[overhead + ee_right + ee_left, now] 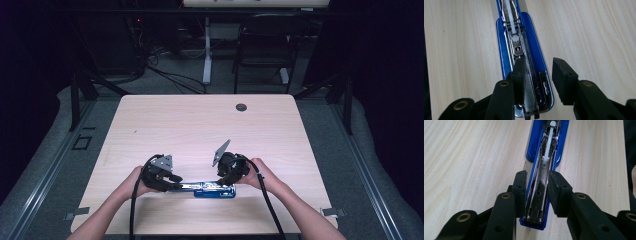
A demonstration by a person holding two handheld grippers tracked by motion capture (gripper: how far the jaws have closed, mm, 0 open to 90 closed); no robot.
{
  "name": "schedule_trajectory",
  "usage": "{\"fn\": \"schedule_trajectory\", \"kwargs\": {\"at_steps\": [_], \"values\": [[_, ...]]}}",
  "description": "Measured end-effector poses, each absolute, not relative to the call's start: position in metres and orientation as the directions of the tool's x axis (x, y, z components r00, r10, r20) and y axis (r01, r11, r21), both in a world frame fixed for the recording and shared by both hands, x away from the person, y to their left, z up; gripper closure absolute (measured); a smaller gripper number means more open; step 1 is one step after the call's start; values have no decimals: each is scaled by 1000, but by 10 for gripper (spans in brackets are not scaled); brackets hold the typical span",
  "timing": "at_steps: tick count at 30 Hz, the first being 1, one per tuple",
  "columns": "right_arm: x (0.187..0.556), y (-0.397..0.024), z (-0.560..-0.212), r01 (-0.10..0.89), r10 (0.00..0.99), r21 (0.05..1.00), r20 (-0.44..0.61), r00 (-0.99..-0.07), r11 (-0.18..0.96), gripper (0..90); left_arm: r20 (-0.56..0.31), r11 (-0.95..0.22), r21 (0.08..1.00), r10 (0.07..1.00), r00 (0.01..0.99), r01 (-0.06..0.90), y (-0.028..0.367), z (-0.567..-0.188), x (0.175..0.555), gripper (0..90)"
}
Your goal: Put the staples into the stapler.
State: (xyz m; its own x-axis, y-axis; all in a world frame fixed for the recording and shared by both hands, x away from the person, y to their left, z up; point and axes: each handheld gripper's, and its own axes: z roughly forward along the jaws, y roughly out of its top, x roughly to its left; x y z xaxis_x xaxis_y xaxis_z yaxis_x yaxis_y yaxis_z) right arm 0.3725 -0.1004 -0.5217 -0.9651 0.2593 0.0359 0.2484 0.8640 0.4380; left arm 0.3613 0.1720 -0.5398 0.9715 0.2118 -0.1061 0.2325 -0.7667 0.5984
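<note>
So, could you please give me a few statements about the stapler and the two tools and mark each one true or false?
1. The blue stapler lies opened out flat on the wooden table. True.
2. The left tool is clamped on the stapler's metal rail. True.
3. The right tool grips the stapler firmly from both sides. False: its jaws stand apart over the stapler's end, and one pad is clear of it.
4. The stapler is red. False: its body is blue with a silver metal channel.
5. A round dark grommet sits in the table near its far edge. True.
</note>
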Motion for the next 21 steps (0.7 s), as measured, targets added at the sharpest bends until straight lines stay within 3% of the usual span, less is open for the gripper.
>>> {"fn": "schedule_trajectory", "kwargs": {"at_steps": [21], "values": [[374,-100,-526,286,300,422,33,-953,861,610,-104,-766,599,213,971,232,172,-540,361,693]]}}
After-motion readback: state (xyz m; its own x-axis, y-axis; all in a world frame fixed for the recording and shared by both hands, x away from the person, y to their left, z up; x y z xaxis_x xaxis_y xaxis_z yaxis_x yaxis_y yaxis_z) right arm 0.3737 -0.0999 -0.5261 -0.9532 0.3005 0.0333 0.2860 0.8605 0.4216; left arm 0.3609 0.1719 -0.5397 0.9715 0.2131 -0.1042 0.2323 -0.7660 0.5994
